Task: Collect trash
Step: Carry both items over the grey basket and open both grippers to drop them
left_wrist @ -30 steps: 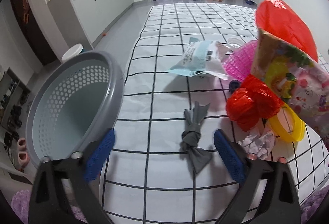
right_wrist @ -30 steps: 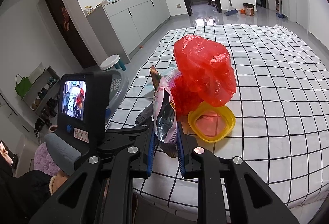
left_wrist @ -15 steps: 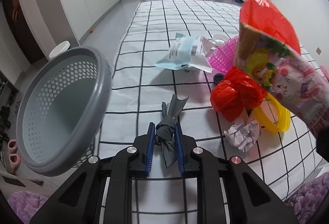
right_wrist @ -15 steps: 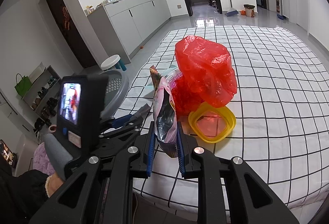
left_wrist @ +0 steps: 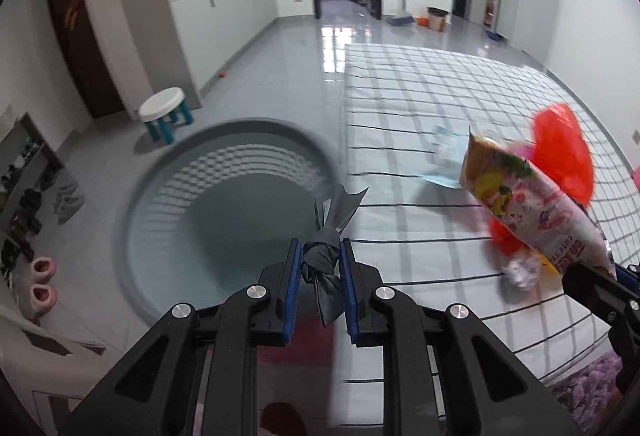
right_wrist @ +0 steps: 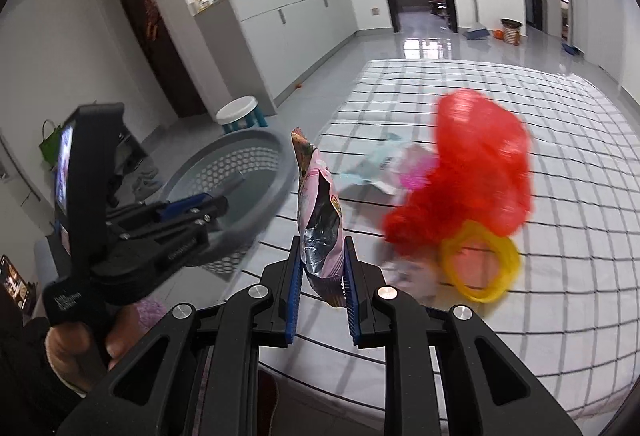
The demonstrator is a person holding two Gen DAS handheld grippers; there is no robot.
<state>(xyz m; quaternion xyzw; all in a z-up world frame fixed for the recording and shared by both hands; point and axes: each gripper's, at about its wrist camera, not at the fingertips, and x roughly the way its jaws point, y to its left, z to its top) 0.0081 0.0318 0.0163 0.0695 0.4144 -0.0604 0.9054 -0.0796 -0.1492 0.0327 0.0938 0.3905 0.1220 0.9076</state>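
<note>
1. Two grippers in view, both clamped on trash with blue ribbed pads.
2. Left gripper [left_wrist: 320, 286]: pinched tight on knotted grey wrapper [left_wrist: 326, 260], soft crinkled film, twisted at the middle. Long axis roughly along the fingers; flared pointed end aimed forward and up, other tail hanging below the pads. Held in the air at the near-right rim of grey basket [left_wrist: 224, 212], round plastic, hexagonal perforated wall, smooth rim.
3. Right gripper [right_wrist: 320, 288]: closed on snack bag [right_wrist: 320, 220], glossy printed pink film with silvery foil inner face showing. Bag edge-on, long axis upright, top tilted slightly left, open torn end uppermost. Held above the near edge of checked sheet [right_wrist: 500, 104], white with black grid, beside the basket.
4. On the sheet, motion-blurred: red plastic bag [right_wrist: 480, 164], thin, puffed and crumpled; yellow ring-shaped lid [right_wrist: 478, 264] just beside it; pale blue packet [left_wrist: 448, 156] lying flat behind; crumpled white paper [left_wrist: 520, 270], possibly foil-lined, hard to tell through blur.
5. Small white stool [left_wrist: 166, 114] with teal legs on glossy grey floor beyond the basket.
</note>
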